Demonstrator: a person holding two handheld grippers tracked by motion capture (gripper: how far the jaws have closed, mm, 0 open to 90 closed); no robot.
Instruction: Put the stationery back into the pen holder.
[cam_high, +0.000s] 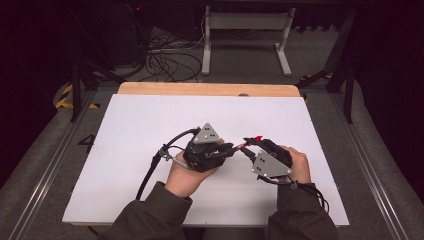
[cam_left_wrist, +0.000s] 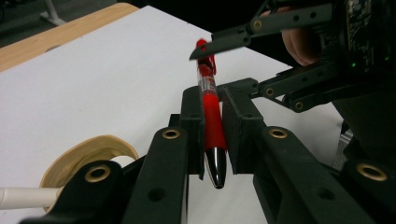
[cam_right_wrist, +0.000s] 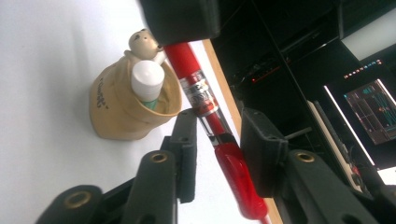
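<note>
A red pen (cam_left_wrist: 211, 109) with a clear band and a silver tip lies gripped between the pads of my left gripper (cam_left_wrist: 214, 140), its tip toward that camera. In the high view my left gripper (cam_high: 231, 147) and my right gripper (cam_high: 246, 145) meet nose to nose at the middle of the white sheet, the pen (cam_high: 256, 138) showing red between them. In the right gripper view the pen's clip end (cam_right_wrist: 233, 172) runs between the jaws of my right gripper (cam_right_wrist: 217, 149), with a thin gap on either side. The right gripper (cam_left_wrist: 229, 65) straddles the pen's far end.
A beige bear-shaped pouch (cam_right_wrist: 121, 112) holding a white-capped tube (cam_right_wrist: 147, 79) stands on the white sheet (cam_high: 150, 125) just beyond the grippers; its rim (cam_left_wrist: 88, 151) is at my left gripper's side. The wooden table edge (cam_high: 200, 89) runs along the far side.
</note>
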